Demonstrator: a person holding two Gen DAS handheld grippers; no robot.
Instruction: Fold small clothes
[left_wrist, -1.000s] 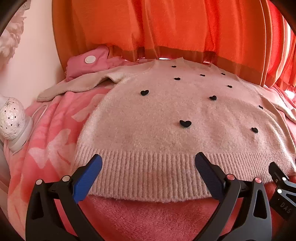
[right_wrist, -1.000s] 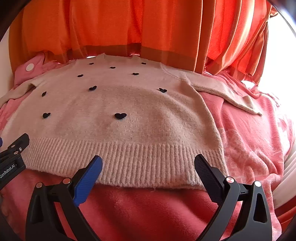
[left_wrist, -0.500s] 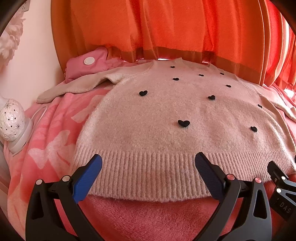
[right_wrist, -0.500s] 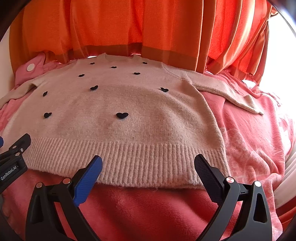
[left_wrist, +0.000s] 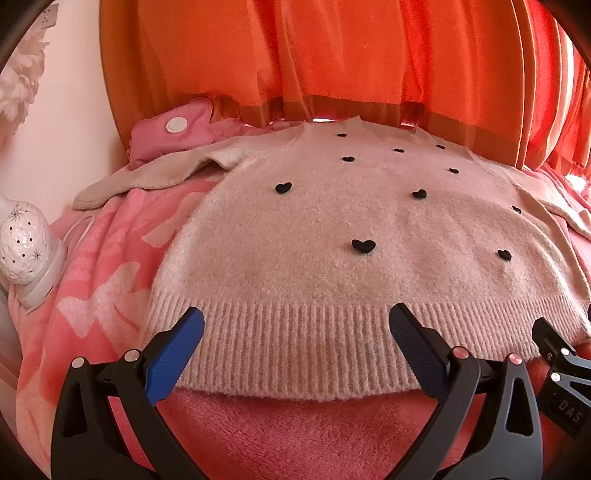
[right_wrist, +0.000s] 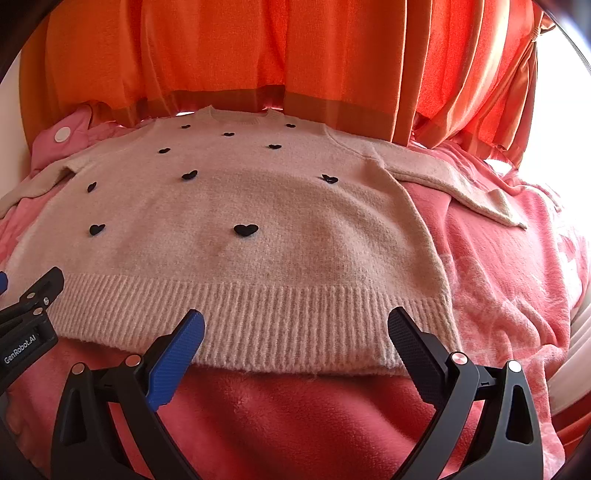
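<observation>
A small pale pink sweater (left_wrist: 332, 221) with black hearts lies flat and face up on a pink blanket (left_wrist: 110, 258), sleeves spread, ribbed hem nearest me. It also shows in the right wrist view (right_wrist: 258, 206). My left gripper (left_wrist: 295, 325) is open and empty, hovering over the left half of the hem. My right gripper (right_wrist: 295, 325) is open and empty over the right half of the hem. Each gripper shows at the edge of the other's view.
Orange curtains (left_wrist: 332, 55) hang just behind the sweater's collar. A pink pouch with a white snap (left_wrist: 170, 129) lies at the back left. A white perforated lamp (left_wrist: 26, 240) stands at the left edge. The blanket (right_wrist: 517, 277) extends right of the sweater.
Both grippers have crept slightly forward toward the hem; the sweater has not moved and both stay open.
</observation>
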